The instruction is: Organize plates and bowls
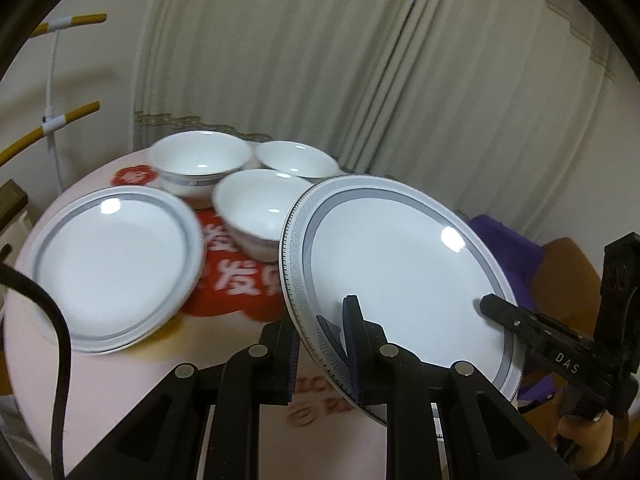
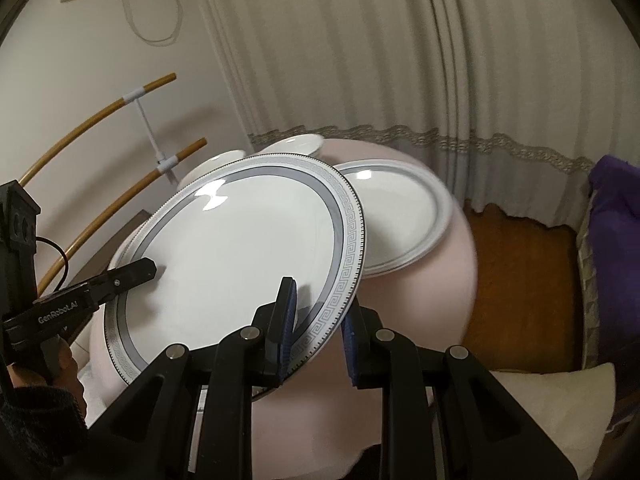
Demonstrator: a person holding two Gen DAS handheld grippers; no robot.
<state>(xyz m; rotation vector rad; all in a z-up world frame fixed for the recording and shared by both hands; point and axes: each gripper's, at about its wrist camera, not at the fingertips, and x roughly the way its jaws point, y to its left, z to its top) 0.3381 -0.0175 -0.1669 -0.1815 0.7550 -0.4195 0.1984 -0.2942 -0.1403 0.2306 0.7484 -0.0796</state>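
A white plate with a grey key-pattern rim hangs tilted above the table, held from two sides. My left gripper is shut on its near rim in the left wrist view. My right gripper is shut on the opposite rim, one finger above and one beneath. A second grey-banded plate lies flat on the round pink table. Three white bowls stand behind it, partly hidden in the right wrist view.
Curved yellow poles stand left of the table and a pale curtain hangs behind it. A black cable crosses the left foreground. Purple cloth and wooden floor lie to the right.
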